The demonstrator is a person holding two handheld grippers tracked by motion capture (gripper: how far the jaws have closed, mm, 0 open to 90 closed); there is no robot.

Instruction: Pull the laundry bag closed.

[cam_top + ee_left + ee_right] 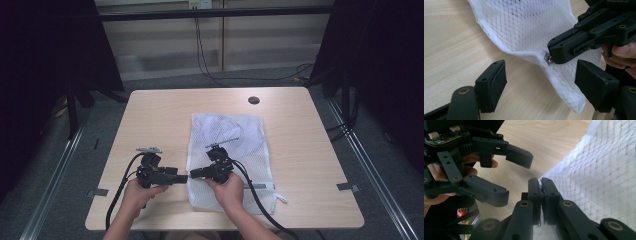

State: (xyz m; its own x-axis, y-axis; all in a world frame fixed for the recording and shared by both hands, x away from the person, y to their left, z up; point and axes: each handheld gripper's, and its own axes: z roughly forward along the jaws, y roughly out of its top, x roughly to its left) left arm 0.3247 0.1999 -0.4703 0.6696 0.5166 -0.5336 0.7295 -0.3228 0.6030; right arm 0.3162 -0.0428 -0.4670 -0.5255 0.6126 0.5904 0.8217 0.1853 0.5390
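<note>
While the white mesh laundry bag (227, 150) lies lengthwise away from the person on the pale wooden table (150, 115), the right gripper (541, 192) pinches its near-left edge, lifted between the left gripper's (541, 82) spread jaws.

around the work area

a light wooden table (150, 120) with a dark round hole (253, 100) near its far edge. black cables (205, 60) hang down the pale wall behind, dark curtains (50, 50) stand at both sides, grey floor (95, 120) around.
</note>
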